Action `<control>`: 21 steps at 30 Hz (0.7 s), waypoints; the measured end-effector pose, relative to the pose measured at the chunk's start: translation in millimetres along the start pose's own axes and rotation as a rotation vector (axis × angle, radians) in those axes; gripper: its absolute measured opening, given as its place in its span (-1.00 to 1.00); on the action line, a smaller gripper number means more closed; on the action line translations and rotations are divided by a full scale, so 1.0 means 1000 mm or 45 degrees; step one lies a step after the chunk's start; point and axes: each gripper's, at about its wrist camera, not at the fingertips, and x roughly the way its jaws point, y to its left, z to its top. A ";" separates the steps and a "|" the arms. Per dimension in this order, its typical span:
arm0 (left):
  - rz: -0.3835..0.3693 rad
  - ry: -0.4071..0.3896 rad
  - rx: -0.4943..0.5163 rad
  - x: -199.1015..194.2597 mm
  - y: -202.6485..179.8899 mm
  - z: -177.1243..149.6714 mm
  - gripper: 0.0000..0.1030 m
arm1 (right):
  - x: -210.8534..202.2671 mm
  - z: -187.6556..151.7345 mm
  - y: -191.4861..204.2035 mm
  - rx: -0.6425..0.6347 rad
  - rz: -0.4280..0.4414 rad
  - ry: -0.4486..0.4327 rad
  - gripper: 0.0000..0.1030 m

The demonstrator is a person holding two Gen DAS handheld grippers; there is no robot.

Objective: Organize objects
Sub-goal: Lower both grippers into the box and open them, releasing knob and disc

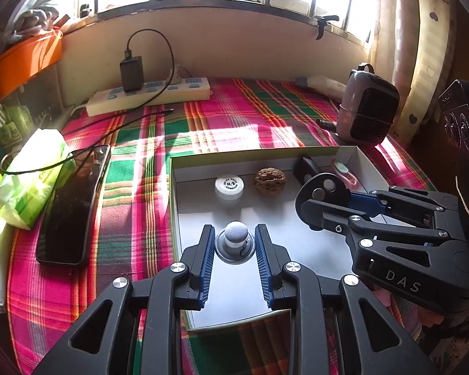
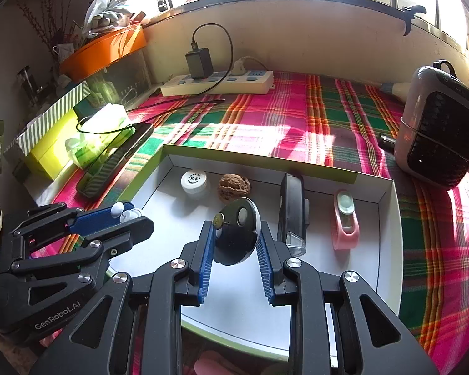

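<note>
Left gripper (image 1: pixel 234 243) narrow, blue pads clamped on small grey round-topped earbud-like piece (image 1: pixel 235 237), held over near-left part of shallow white cardboard box (image 1: pixel 353 151) on plaid cloth.

Right gripper (image 2: pixel 236 240) narrow, closed on black round disc with two buttons (image 2: pixel 237 234), above box middle.

White cap (image 2: pixel 194 182), brown walnut (image 2: pixel 234 187) at box's far wall.

Woven plaid cloth (image 1: pixel 134 187), rough walnut (image 1: pixel 269 180)
</note>
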 end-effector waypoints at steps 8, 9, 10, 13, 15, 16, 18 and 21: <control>0.010 0.022 0.025 0.014 -0.004 0.004 -0.53 | 0.011 0.006 -0.002 -0.022 0.008 0.026 -0.46; 0.011 0.029 0.030 0.016 -0.001 0.006 -0.53 | 0.012 0.006 -0.002 -0.022 0.008 0.031 -0.46; 0.012 0.036 0.036 0.017 0.001 0.005 -0.53 | 0.014 0.007 -0.003 -0.022 0.006 0.036 -0.46; 0.012 0.050 0.048 0.024 0.001 0.006 -0.53 | 0.017 0.008 -0.005 -0.020 0.016 0.047 -0.46; 0.017 0.053 0.050 0.027 0.001 0.006 -0.53 | 0.019 0.008 -0.007 -0.020 0.017 0.054 -0.46; 0.017 0.054 0.052 0.030 0.004 0.009 -0.53 | 0.020 0.008 -0.007 -0.019 0.018 0.057 -0.46; 0.017 0.056 0.058 0.033 0.006 0.011 -0.53 | 0.022 0.008 -0.008 -0.016 0.019 0.062 -0.46; 0.022 0.059 0.066 0.025 0.000 0.002 -0.53 | 0.024 0.009 -0.008 -0.014 0.021 0.069 -0.46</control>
